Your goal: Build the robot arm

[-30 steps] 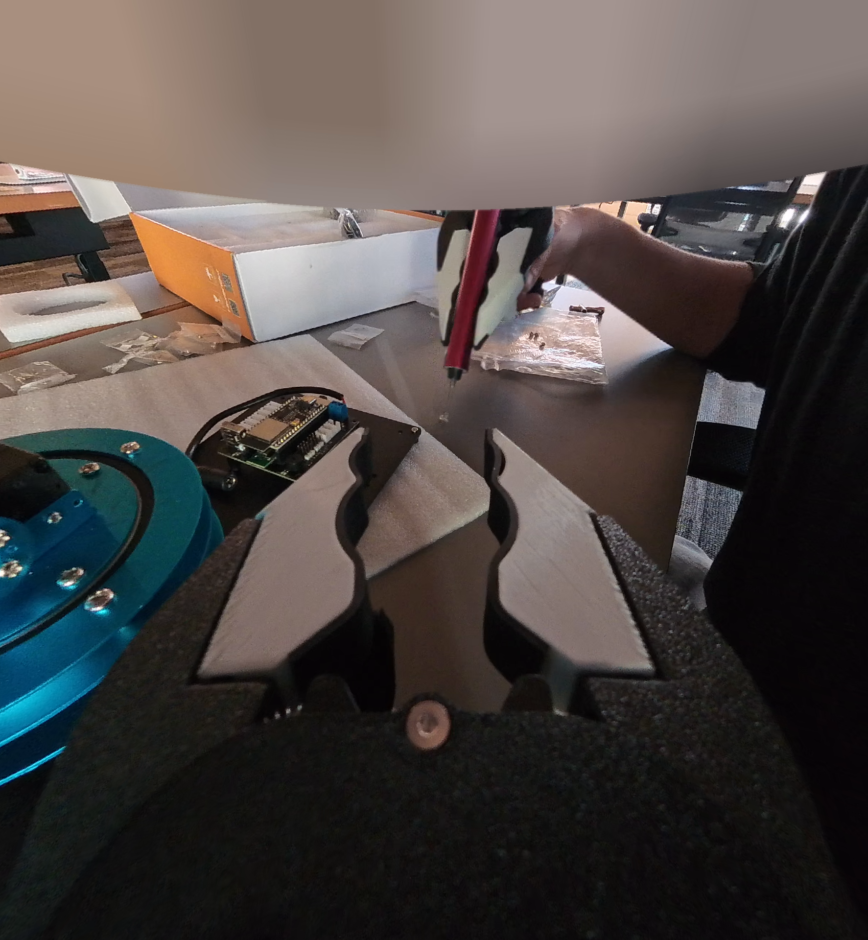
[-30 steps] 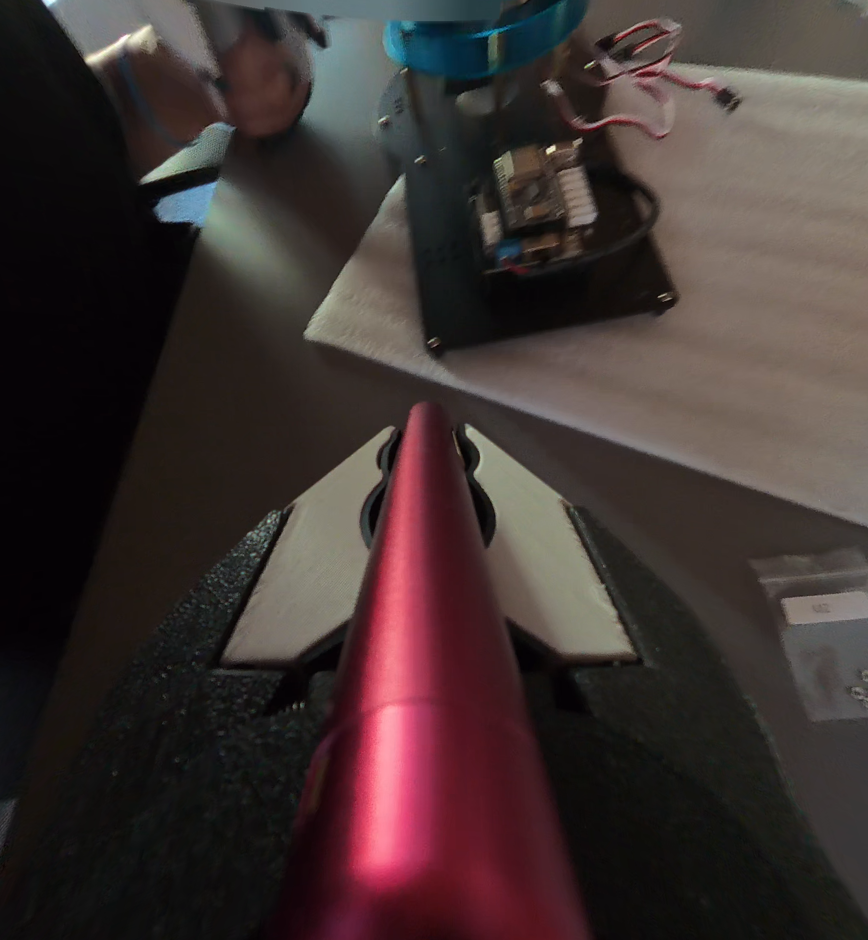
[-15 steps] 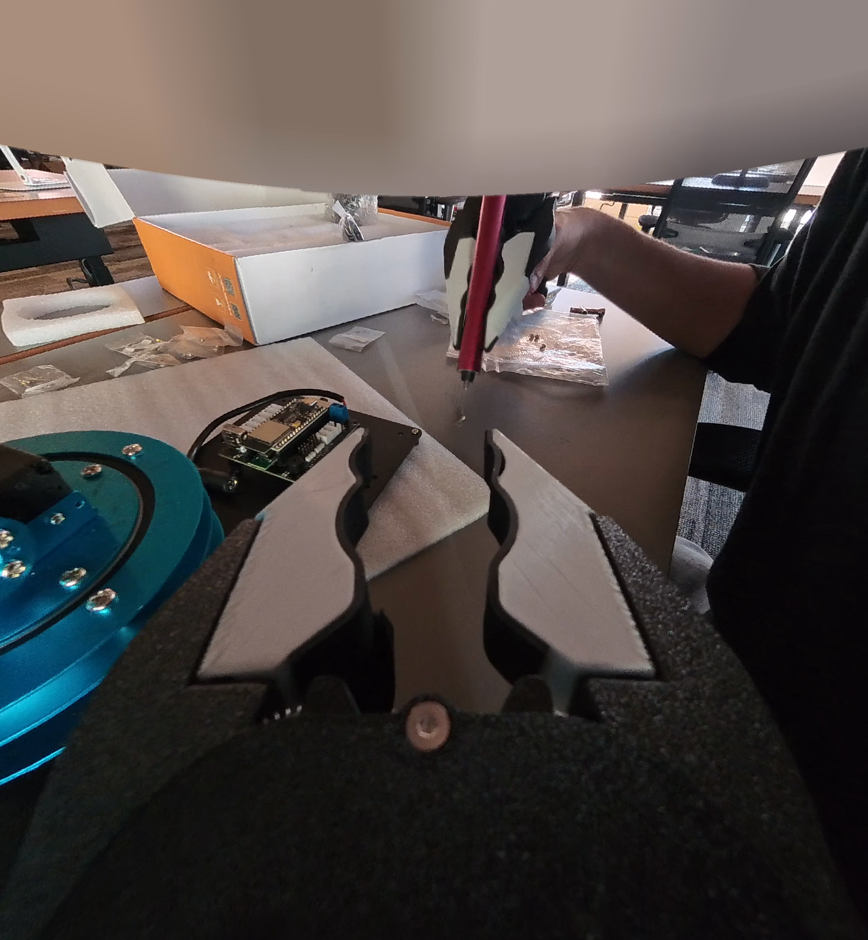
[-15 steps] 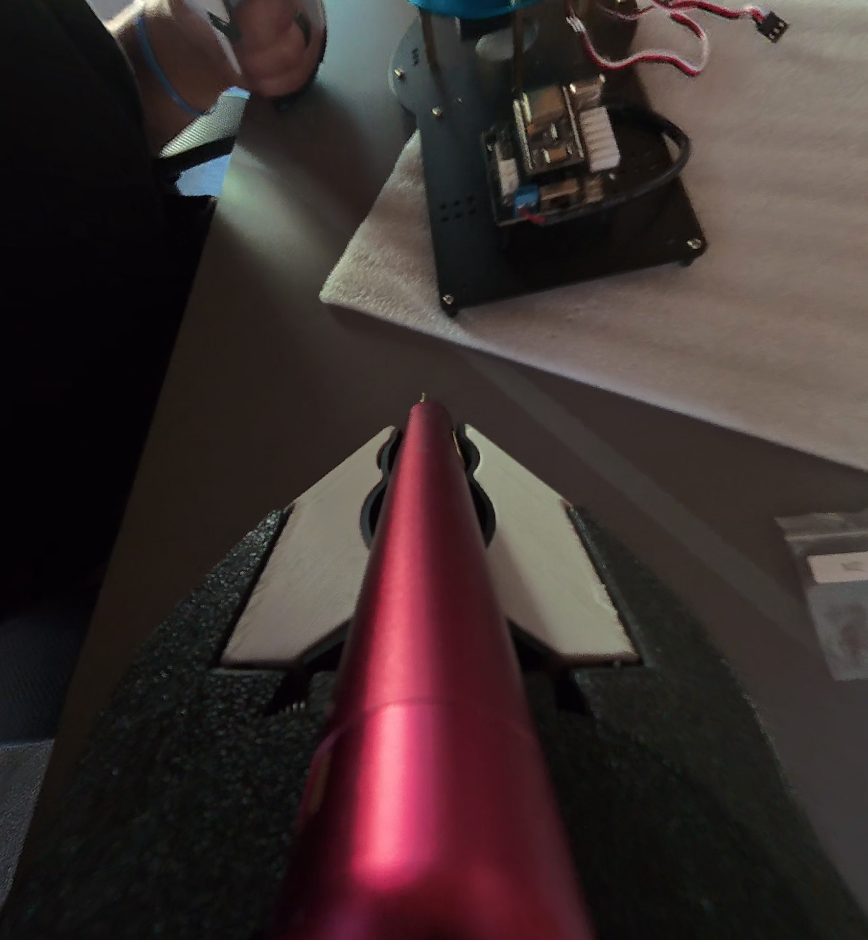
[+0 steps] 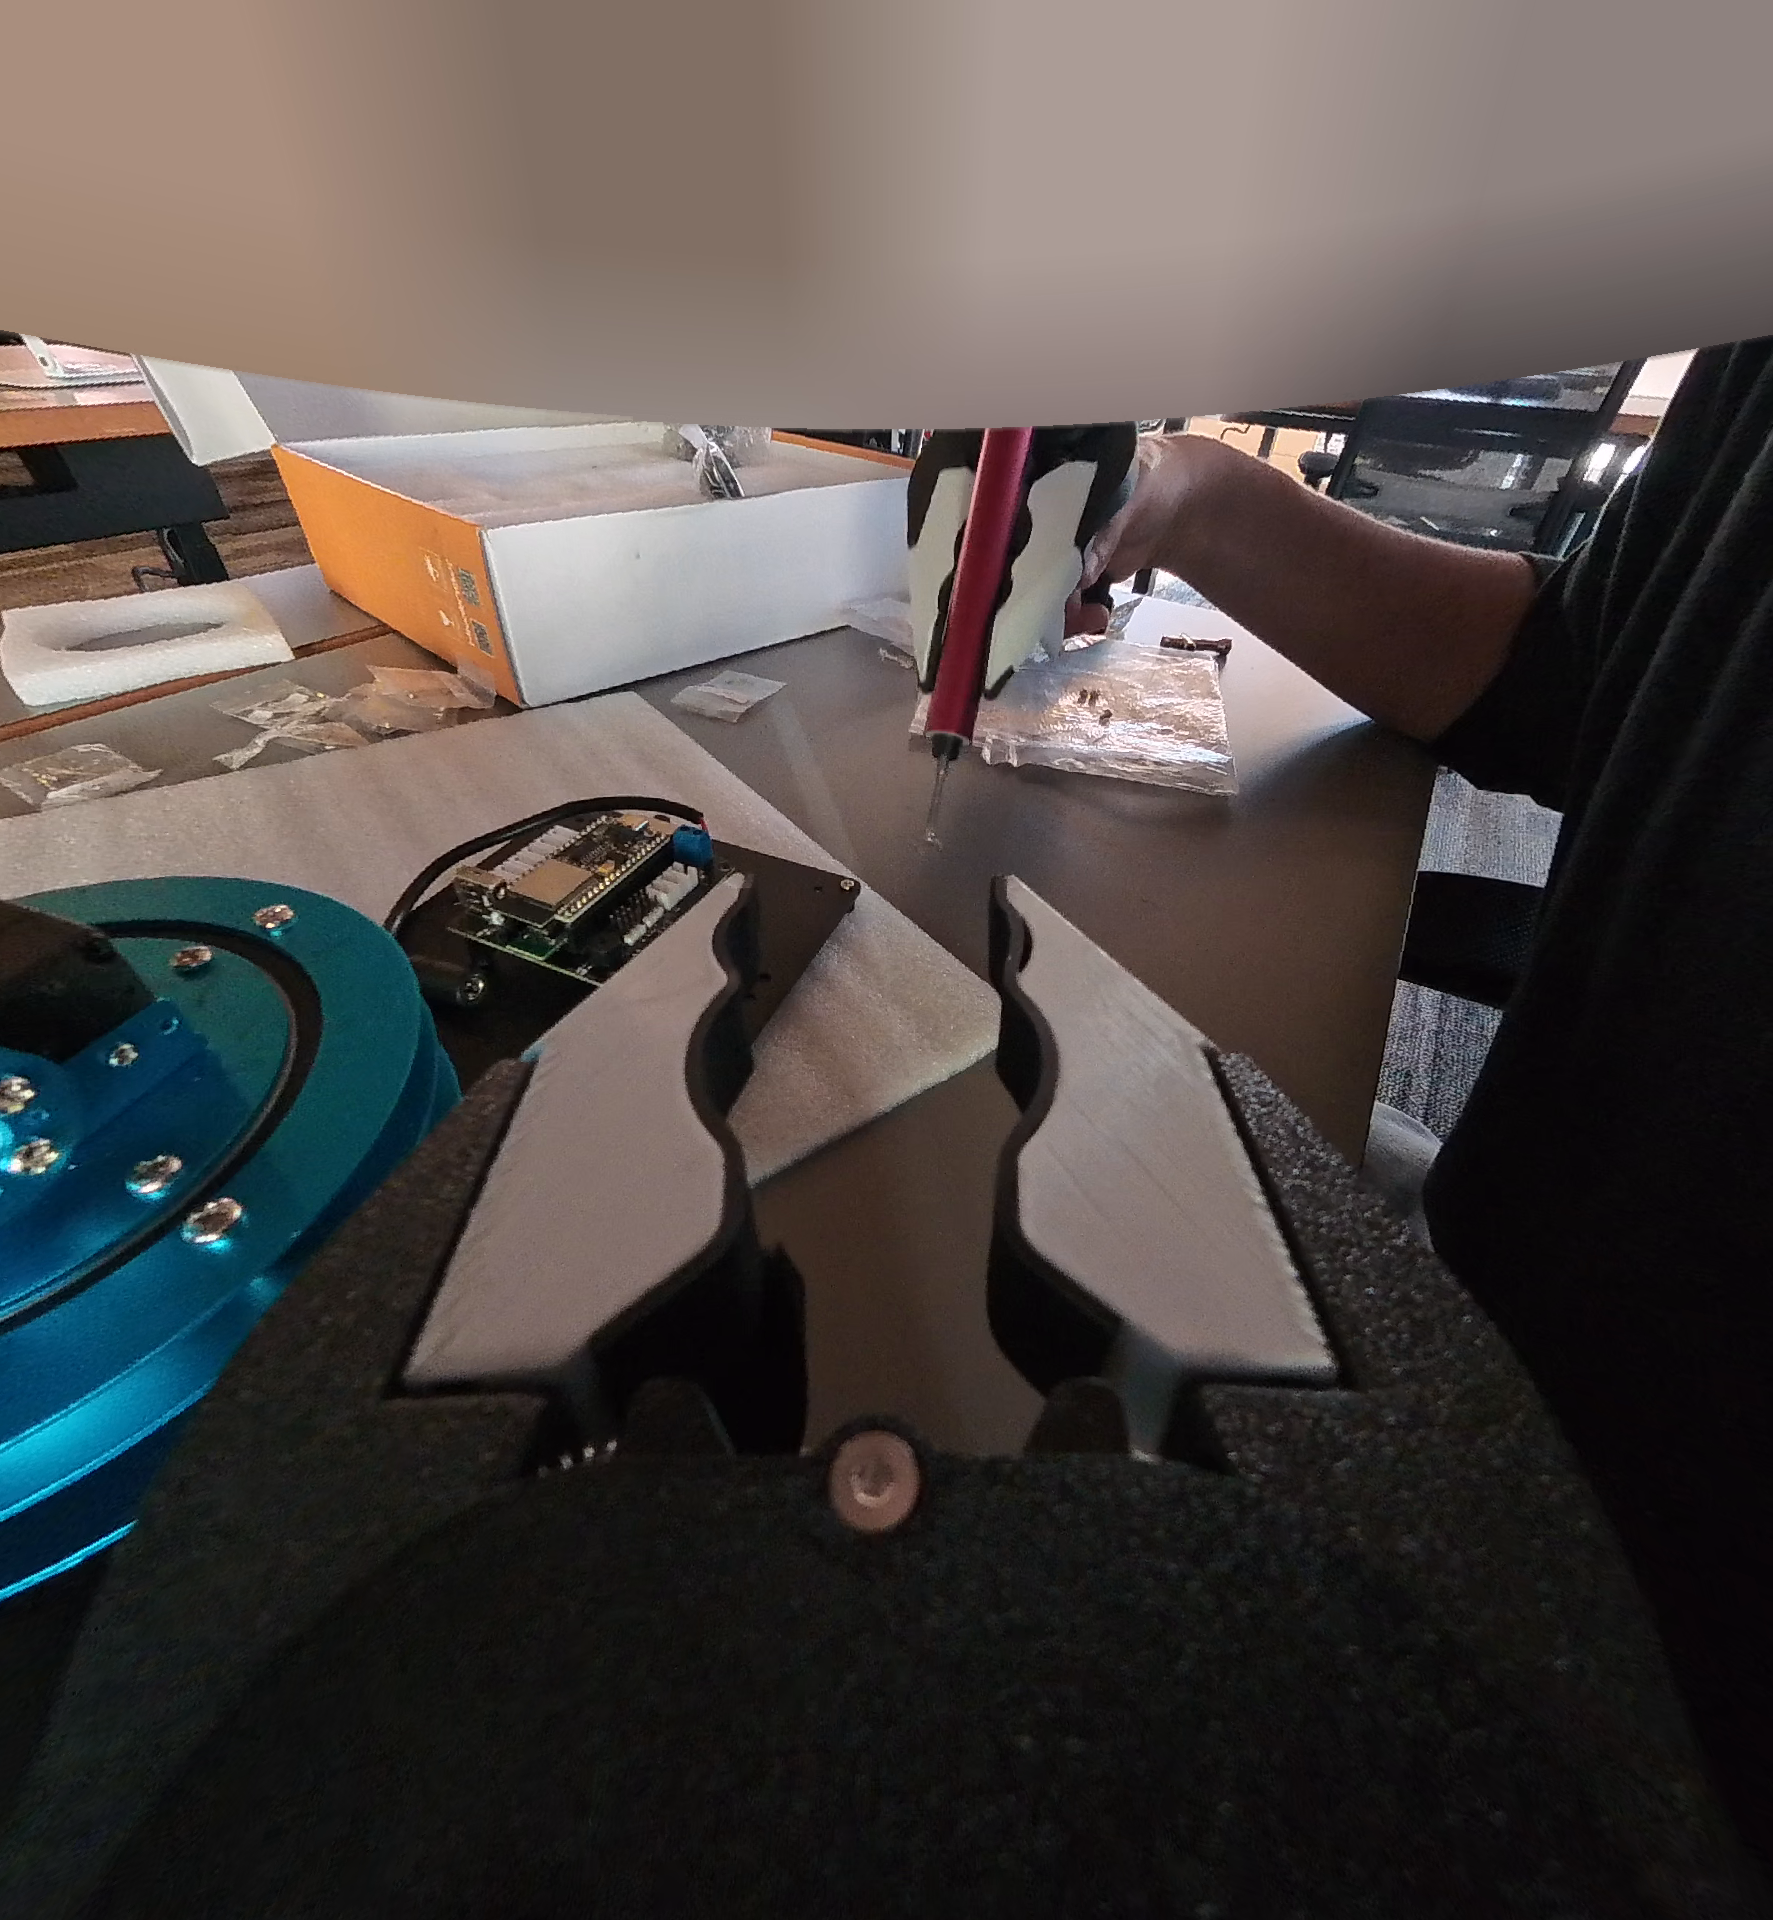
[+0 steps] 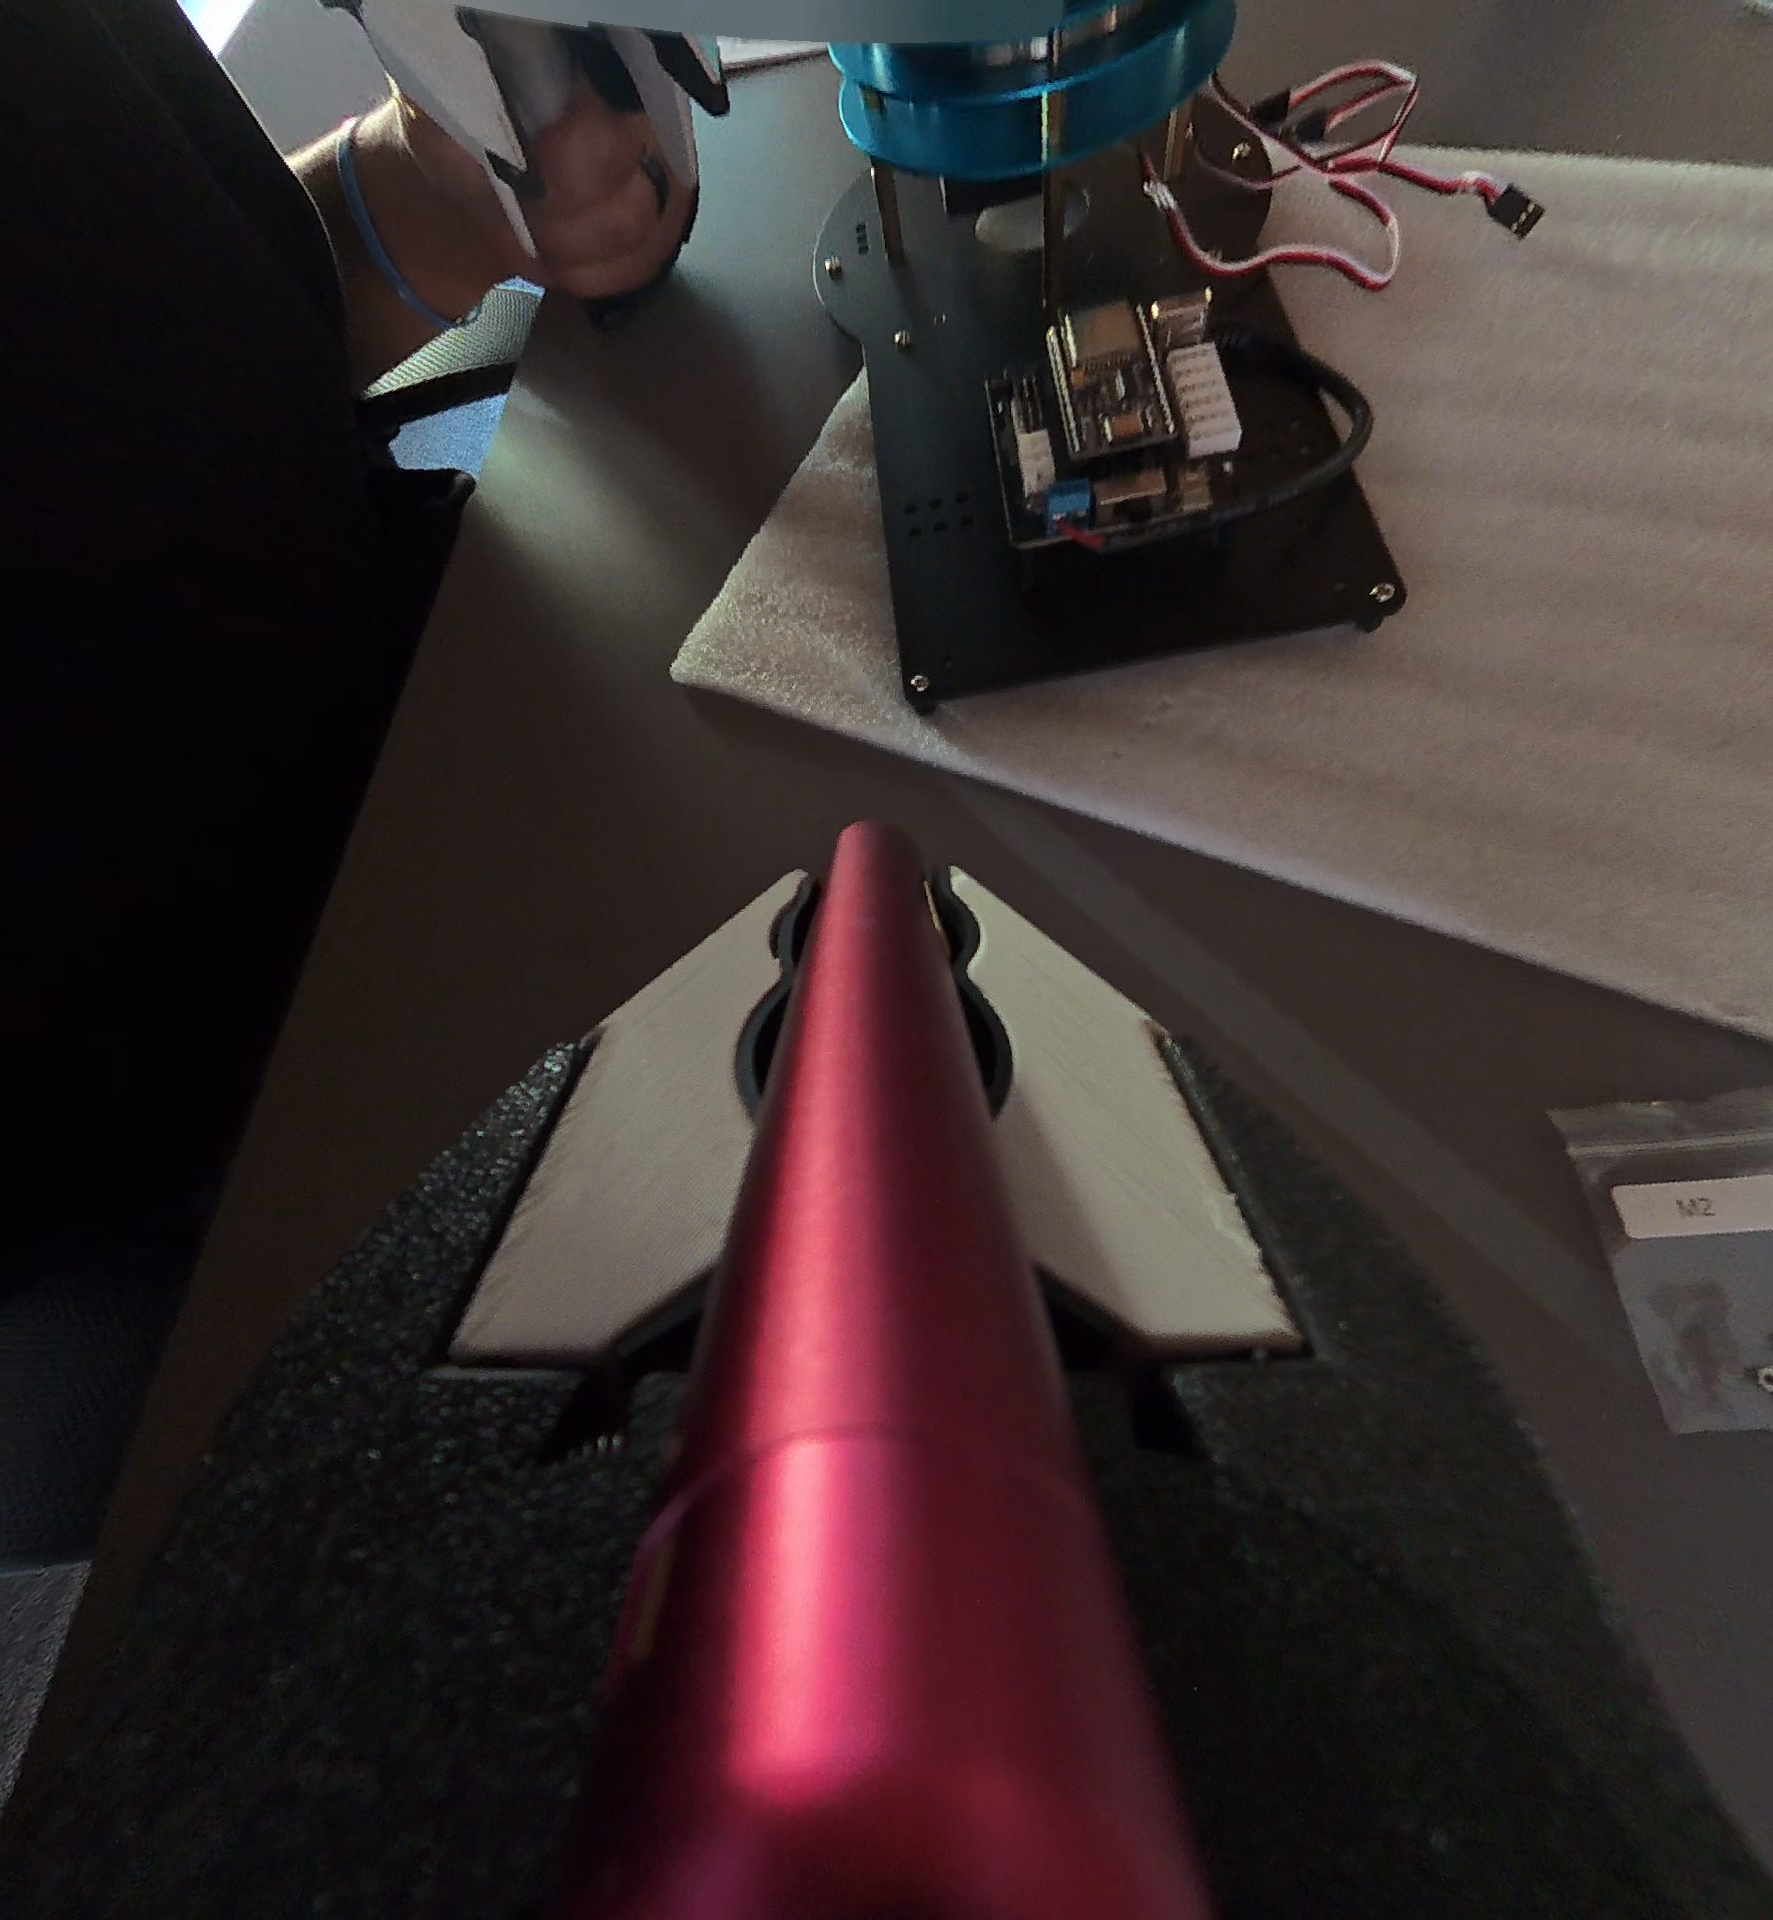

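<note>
Now the left gripper point(image 5: 866, 1039) is seen up close, its fingers spread wide with nothing between them, held over the table point(image 5: 1173, 935) edge just beside the blue disc point(image 5: 238, 1143). Beyond its tips a black plate point(image 5: 799, 904) carrying a circuit board point(image 5: 581, 894) is set on a foam sheet point(image 5: 342, 800). Farther off, a red screwdriver point(image 5: 970, 582) is clamped in the right gripper point(image 6: 877, 894), fingers closed tight on its barrel, the bit pointed down at the bare table near the foam's corner. Behind it a plastic bag point(image 5: 1121, 717) is laid flat, and an open box point(image 5: 601, 561) is seen at the back.
</note>
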{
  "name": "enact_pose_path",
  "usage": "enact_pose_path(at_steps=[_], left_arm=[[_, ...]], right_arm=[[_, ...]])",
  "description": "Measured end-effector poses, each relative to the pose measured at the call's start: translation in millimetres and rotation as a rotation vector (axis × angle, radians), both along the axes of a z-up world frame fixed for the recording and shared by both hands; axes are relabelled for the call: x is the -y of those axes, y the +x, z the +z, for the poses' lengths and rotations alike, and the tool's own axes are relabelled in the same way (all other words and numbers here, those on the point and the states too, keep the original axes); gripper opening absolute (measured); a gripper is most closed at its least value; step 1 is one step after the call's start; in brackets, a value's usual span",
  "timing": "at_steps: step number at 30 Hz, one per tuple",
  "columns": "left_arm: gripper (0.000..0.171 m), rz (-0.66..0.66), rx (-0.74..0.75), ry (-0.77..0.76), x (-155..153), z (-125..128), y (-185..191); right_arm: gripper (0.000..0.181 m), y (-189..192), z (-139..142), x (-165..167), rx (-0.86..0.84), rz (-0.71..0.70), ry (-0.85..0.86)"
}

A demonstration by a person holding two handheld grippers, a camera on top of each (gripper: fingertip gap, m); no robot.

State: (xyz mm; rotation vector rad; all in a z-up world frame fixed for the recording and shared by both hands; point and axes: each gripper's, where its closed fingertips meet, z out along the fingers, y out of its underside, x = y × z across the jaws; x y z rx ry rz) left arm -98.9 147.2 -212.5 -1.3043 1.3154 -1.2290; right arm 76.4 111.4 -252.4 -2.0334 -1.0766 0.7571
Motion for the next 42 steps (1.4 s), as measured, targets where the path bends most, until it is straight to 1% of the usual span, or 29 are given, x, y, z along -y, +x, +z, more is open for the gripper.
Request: enact_pose_path(at_steps=[4,9,13,16,18,21,26,42], left_arm=[[0.044,0.001,-0.001,0.002,0.1,-0.1,0.2],[0.043,0.002,-0.001,0.002,0.0,-0.1,0.2],[0.043,0.003,0.003,0.004,0.0,0.4,-0.1],[0.044,0.005,0.007,0.006,0.0,1.0,-0.5],[0.043,0.005,0.009,0.007,0.1,1.3,-0.8],[0.043,0.004,0.013,0.004,0.0,2.0,-1.2],[0.043,0.006,0.015,0.008,0.0,2.3,-1.3],[0.043,0.006,0.016,0.006,-0.2,2.4,-1.5]], right_arm=[[0.021,-0.9,5.7,-5.5,-0.003,-0.019,0.046],[0.021,-11.7,21.0,-19.6,-0.054,-0.06,0.152],[0.022,-30.0,35.1,-41.9,-0.183,-0.152,0.214],[0.022,-34.6,39.9,-58.4,-0.248,-0.238,0.234],[0.022,-38.2,37.7,-60.4,-0.264,-0.245,0.209],[0.022,-39.9,29.1,-61.9,-0.215,-0.249,0.206],[0.023,-44.4,21.5,-60.1,-0.192,-0.234,0.184],[0.023,-43.8,14.1,-60.7,-0.182,-0.232,0.158]])
